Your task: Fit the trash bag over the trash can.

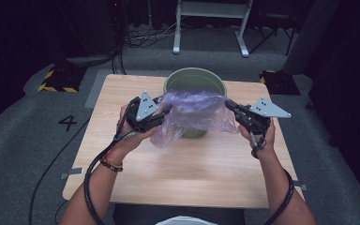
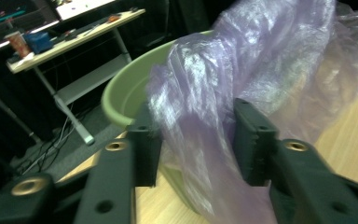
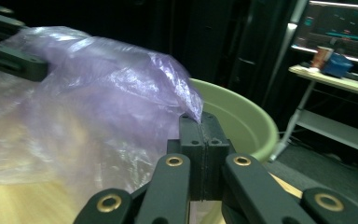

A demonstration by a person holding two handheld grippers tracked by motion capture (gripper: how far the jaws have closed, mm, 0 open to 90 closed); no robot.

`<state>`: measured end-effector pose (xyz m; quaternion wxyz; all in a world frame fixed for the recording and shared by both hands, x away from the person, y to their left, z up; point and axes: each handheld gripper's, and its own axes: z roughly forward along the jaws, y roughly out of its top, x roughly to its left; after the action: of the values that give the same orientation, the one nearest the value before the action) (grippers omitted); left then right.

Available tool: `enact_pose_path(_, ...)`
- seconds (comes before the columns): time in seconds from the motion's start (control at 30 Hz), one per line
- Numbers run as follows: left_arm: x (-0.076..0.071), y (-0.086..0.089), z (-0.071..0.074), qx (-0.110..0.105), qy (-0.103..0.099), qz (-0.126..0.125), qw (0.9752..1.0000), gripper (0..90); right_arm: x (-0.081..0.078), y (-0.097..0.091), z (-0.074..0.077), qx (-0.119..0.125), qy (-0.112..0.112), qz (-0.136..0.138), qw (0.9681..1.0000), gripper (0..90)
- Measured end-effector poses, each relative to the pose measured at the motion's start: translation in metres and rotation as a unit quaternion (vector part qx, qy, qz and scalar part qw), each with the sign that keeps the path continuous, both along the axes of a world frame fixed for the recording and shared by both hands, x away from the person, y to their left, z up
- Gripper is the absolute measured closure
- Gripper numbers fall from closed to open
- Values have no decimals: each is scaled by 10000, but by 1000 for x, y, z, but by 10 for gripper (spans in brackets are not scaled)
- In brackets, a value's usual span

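Note:
A pale green bucket (image 1: 194, 75) stands at the far middle of the wooden table (image 1: 192, 164). A thin purple plastic bag (image 1: 192, 112) is stretched over its near rim between both grippers. My left gripper (image 1: 165, 111) is at the bag's left side. In the left gripper view its jaws (image 2: 195, 140) stand apart, with loose film (image 2: 261, 56) draped through the gap in front of the bucket (image 2: 121, 93). My right gripper (image 1: 229, 105) is at the bag's right edge. In the right gripper view (image 3: 200, 126) it is shut on a corner of the bag (image 3: 98, 102), beside the bucket's rim (image 3: 247, 126).
Beyond the table stands a white-framed desk (image 1: 211, 23). Yellow-and-black striped blocks (image 1: 58, 77) sit on the grey floor at both far corners. Cables trail from both grippers past the table's near edge. The near half of the tabletop is bare wood.

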<state>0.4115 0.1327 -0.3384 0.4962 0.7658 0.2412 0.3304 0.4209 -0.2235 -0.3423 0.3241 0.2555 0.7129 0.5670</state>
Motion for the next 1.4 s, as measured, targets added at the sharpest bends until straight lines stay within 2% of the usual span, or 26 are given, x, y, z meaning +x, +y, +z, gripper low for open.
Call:
enact_pose_path(0.1,3,4,0,-110,66,65,9999,553,6,-3,-1,39,42,-105,9999,900)
enact_pose_path(0.17,6,8,0,-59,70,87,9999,572,12,-5,-1,55,38,-213,9998,900)
enact_pose_path(0.2,8,10,-1,92,12,199,9998,641,17,-7,-1,41,37,-312,9995,900)
enact_pose_path(0.23,8,10,-1,92,12,199,9998,643,17,-7,-1,41,37,-312,9995,900)
enact_pose_path(0.27,8,11,-2,105,40,181,9998,643,20,-8,-2,67,60,-340,9994,900)
enact_pose_path(0.37,11,13,-4,175,64,67,9998,746,27,-9,-2,53,83,-435,9990,900)
enact_pose_path(0.43,11,12,-3,229,45,-22,9997,804,31,-9,-2,21,80,-482,9988,900)
enact_pose_path(0.47,11,12,-2,261,34,-70,9996,804,32,-10,-1,49,70,-479,9988,900)
enact_pose_path(0.5,12,11,-1,309,-18,-83,9995,852,35,-10,3,63,53,-476,9988,900)
enact_pose_path(0.63,19,9,7,275,4,-69,9996,866,40,-7,9,26,74,-523,9986,900)
enact_pose_path(0.67,22,8,8,259,29,-63,9996,878,46,-5,13,-22,101,-539,9985,900)
enact_pose_path(0.83,33,5,11,289,95,7,9995,878,59,0,15,-189,258,-601,9977,899)
enact_pose_path(0.87,38,3,10,369,124,74,9992,877,61,1,15,-252,282,-617,9974,899)
enact_pose_path(0.97,44,3,8,407,155,173,9989,831,68,2,11,-315,405,-684,9963,885)
enact_pose_path(1.0,49,5,6,328,238,277,9988,791,69,2,10,-349,440,-720,9958,877)
enact_pose_path(1.03,49,5,6,328,238,277,9988,737,71,2,8,-358,480,-758,9953,866)
enact_pose_path(1.07,52,9,4,211,331,375,9985,661,72,1,7,-345,530,-757,9951,858)
enact_pose_path(1.1,52,9,4,211,331,375,9985,571,72,1,7,-345,530,-757,9951,858)
enact_pose_path(1.13,54,12,3,104,383,460,9982,571,73,0,5,-355,566,-753,9949,851)
enact_pose_path(1.2,54,19,1,-43,440,536,9976,408,73,-2,1,-381,610,-771,9944,848)
enact_pose_path(1.23,53,23,0,-97,462,560,9973,408,73,-2,1,-381,610,-771,9944,848)
enact_pose_path(1.27,50,33,-2,-271,558,479,9969,337,72,-4,0,-373,615,-791,9943,848)
enact_pose_path(1.37,44,42,-5,-302,536,447,9971,286,71,-6,0,-387,610,-770,9944,848)
enact_pose_path(1.4,37,50,-8,-315,513,356,9976,263,69,-6,0,-432,585,-804,9941,850)
